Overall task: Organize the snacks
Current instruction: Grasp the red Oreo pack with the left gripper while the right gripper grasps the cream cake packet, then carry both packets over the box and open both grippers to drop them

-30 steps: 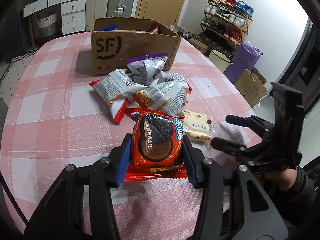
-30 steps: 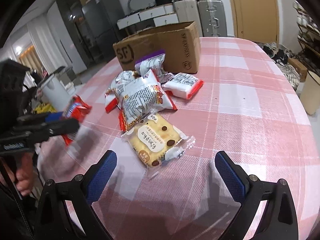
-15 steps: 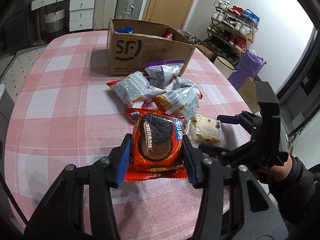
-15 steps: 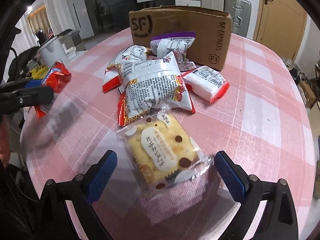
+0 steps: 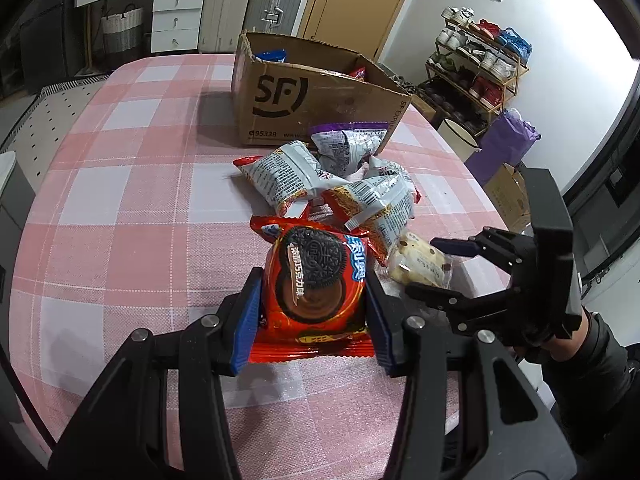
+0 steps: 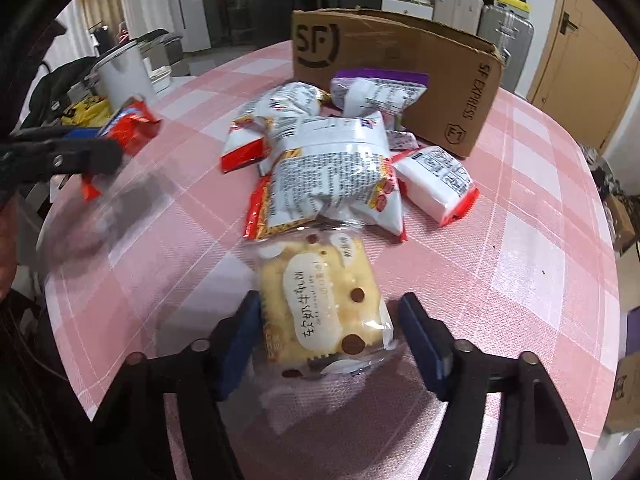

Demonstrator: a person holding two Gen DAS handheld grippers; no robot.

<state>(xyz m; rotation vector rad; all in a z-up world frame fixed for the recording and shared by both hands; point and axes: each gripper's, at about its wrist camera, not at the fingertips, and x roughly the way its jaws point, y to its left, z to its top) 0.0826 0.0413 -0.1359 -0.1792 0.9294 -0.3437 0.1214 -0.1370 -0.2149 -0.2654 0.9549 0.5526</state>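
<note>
My left gripper (image 5: 312,296) is shut on a red Oreo packet (image 5: 316,268), held just above the pink checked table. To its right, my right gripper (image 5: 424,266) is closing around a clear packet of yellow biscuits (image 6: 320,304) that lies on the cloth. In the right wrist view this gripper (image 6: 330,312) has its left pad against the wrapper, and a thin gap remains at the right pad. Beyond lies a pile of several white and red snack bags (image 6: 328,160), with the open SF cardboard box (image 5: 304,100) behind them.
The box (image 6: 400,60) holds a blue and a red packet. The table (image 5: 120,200) rounds off close to the right gripper. Off the table stand a white pot (image 6: 120,76), a shoe rack (image 5: 480,64) and a purple bag (image 5: 508,140).
The right gripper moved in over the biscuit packet, rolled, and narrowed its jaws around it. The left gripper kept its hold on the Oreo packet and shifted slightly across the table.
</note>
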